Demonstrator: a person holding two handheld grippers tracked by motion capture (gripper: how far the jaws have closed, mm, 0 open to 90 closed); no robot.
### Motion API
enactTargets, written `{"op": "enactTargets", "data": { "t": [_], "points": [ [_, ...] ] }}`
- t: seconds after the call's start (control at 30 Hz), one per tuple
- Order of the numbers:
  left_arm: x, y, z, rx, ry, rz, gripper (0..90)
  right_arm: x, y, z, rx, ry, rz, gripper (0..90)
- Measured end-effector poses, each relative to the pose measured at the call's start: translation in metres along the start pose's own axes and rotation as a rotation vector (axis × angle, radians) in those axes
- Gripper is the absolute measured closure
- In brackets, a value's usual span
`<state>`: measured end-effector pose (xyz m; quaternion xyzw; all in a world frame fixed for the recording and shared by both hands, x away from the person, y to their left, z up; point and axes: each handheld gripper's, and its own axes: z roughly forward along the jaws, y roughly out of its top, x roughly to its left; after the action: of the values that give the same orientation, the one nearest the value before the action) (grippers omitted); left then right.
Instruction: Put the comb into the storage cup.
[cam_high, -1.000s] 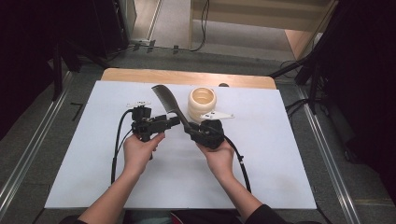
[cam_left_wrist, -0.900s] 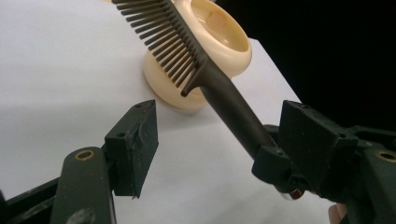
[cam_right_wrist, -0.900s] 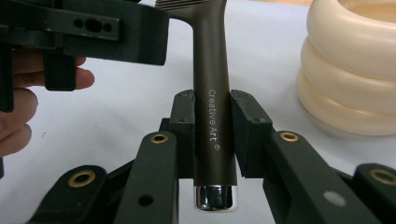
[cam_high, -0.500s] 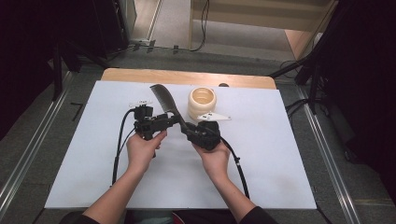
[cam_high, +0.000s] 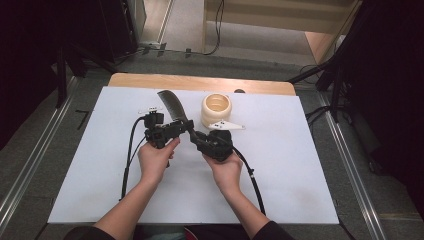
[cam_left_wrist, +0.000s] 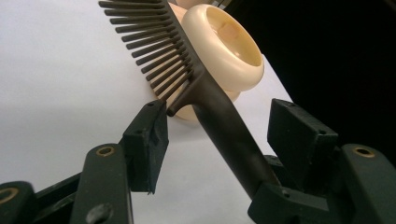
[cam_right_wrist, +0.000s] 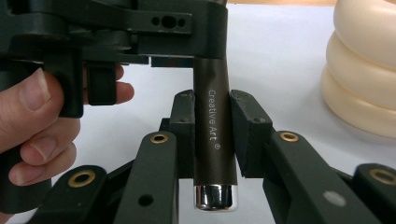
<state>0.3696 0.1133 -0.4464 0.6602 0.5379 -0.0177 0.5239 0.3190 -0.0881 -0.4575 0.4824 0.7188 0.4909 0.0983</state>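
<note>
1 comb (cam_high: 172, 106), 1 cream holder (cam_high: 217, 109) — 2 tools

A cream ribbed cup (cam_high: 217, 108) stands upright on the white table sheet (cam_high: 310, 170).

A wooden table (cam_high: 150, 80) carries a white sheet (cam_high: 300, 165) that covers nearly all of its top, leaving a strip of bare wood along the far edge. A cream ribbed holder (cam_high: 217, 110) stands upright on the sheet, toward the far side near the middle.
</note>
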Motion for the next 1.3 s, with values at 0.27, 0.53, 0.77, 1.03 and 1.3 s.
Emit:
{"op": "enactTargets", "data": {
  "t": [0.27,0.53,0.77,1.03,1.3],
  "points": [
    [0.003,0.0,0.001,0.008,-0.02,-0.046,49.1,0.004,-0.002,0.003,-0.011,0.008,-0.012,70.2],
    [0.006,0.0,0.003,0.029,-0.035,-0.078,60.7,0.007,-0.002,0.005,-0.022,0.015,-0.018,70.2],
    [0.009,0.001,0.003,0.037,-0.063,-0.114,62.9,0.007,-0.002,0.004,-0.02,0.017,-0.028,70.2],
    [0.01,0.001,0.002,0.038,-0.093,-0.144,65.6,0.005,-0.002,0.004,-0.014,0.022,-0.045,70.1],
    [0.013,0.001,0.001,0.043,-0.122,-0.185,68.3,0.004,-0.003,0.004,-0.005,0.033,-0.06,70.0]
  ]
}}
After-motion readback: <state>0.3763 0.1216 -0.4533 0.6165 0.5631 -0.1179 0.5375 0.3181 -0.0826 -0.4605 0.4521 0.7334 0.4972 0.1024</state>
